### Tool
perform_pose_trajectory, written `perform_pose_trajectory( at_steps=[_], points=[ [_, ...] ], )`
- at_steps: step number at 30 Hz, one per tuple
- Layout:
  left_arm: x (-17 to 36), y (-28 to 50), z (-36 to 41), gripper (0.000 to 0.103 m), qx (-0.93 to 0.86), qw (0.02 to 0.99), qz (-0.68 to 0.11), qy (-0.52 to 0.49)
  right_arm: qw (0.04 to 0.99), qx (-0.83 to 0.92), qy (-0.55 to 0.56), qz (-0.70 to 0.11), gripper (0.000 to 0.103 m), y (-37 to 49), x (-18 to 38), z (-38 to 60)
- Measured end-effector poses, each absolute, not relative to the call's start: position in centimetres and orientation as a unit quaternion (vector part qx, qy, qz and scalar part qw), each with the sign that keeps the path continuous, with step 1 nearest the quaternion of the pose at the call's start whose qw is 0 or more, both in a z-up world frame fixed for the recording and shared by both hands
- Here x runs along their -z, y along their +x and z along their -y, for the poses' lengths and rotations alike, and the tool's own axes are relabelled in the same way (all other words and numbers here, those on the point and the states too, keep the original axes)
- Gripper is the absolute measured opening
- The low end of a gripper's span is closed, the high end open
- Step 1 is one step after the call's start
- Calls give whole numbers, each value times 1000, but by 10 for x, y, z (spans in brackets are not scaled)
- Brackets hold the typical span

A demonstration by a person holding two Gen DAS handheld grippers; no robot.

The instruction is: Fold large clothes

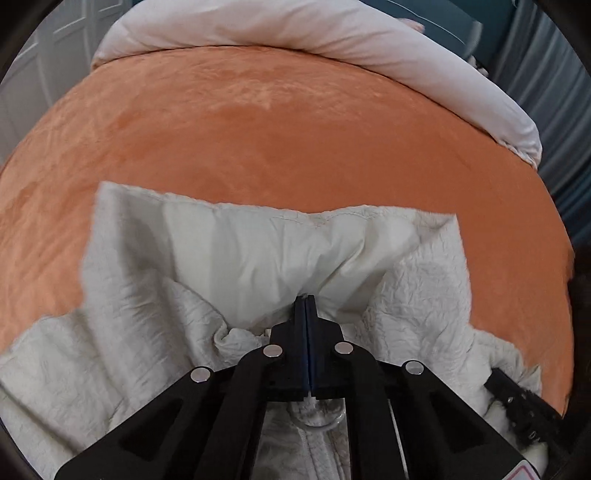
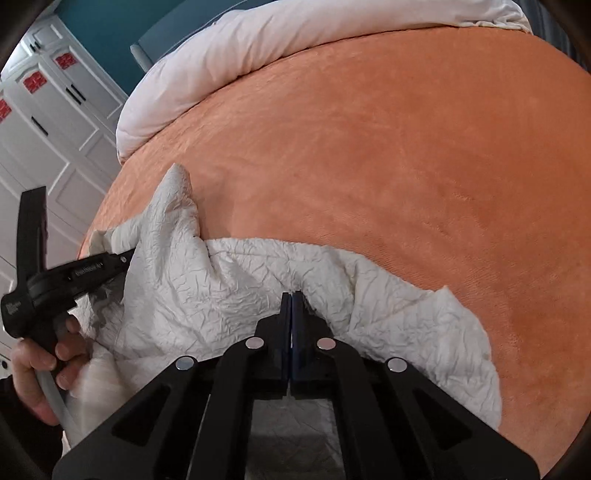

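Observation:
A large white crinkled jacket (image 1: 229, 254) lies bunched on the near part of an orange bed cover (image 1: 295, 140); its smooth lining faces up and a zipper runs under the gripper. My left gripper (image 1: 306, 298) is shut on a fold of the jacket's lining. In the right wrist view the jacket (image 2: 229, 288) spreads across the near edge of the bed (image 2: 406, 166). My right gripper (image 2: 291, 295) is shut on the jacket's crinkled fabric. The left gripper's body (image 2: 66, 277), held by a hand, shows at the left edge, its tip under the cloth.
A rolled white duvet (image 1: 295, 33) lies along the far edge of the bed and also shows in the right wrist view (image 2: 258, 48). White cabinet doors (image 2: 55, 110) stand to the left. A teal wall is behind the bed.

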State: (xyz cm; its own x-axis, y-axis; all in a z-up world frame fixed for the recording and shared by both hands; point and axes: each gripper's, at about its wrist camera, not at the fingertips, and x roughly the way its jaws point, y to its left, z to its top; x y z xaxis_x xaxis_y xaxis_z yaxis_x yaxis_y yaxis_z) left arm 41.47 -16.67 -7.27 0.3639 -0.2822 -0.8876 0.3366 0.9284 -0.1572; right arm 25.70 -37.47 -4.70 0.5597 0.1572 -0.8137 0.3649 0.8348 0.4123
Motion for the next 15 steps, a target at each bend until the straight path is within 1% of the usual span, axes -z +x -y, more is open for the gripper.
perform_pose_trajectory(
  at_steps=[1,3,4,5,7,9,11,14,15],
  points=[
    [64,412,165,6,182,830,-527,25,839,64,274,-466,4,251,38,375],
    [29,389,155,8,194,847,-495,15,855,48,270,-441,16,222,9,380],
    [13,372,151,15,210,853,-478,14,863,42,262,-430,19,198,-7,385],
    [-4,349,143,31,224,861,-456,18,868,42,252,-426,26,180,-16,389],
    [-22,311,129,52,234,872,-428,27,872,47,233,-428,27,146,-31,391],
    [-30,267,113,54,246,876,-413,31,868,60,224,-439,27,103,-38,392],
    [-25,230,99,57,250,868,-428,31,860,64,235,-449,27,64,-43,391],
    [-8,184,75,61,243,853,-461,26,852,65,239,-460,36,12,-48,376],
    [-1,165,67,61,239,847,-474,26,848,57,244,-466,37,-1,-46,369]
  ],
)
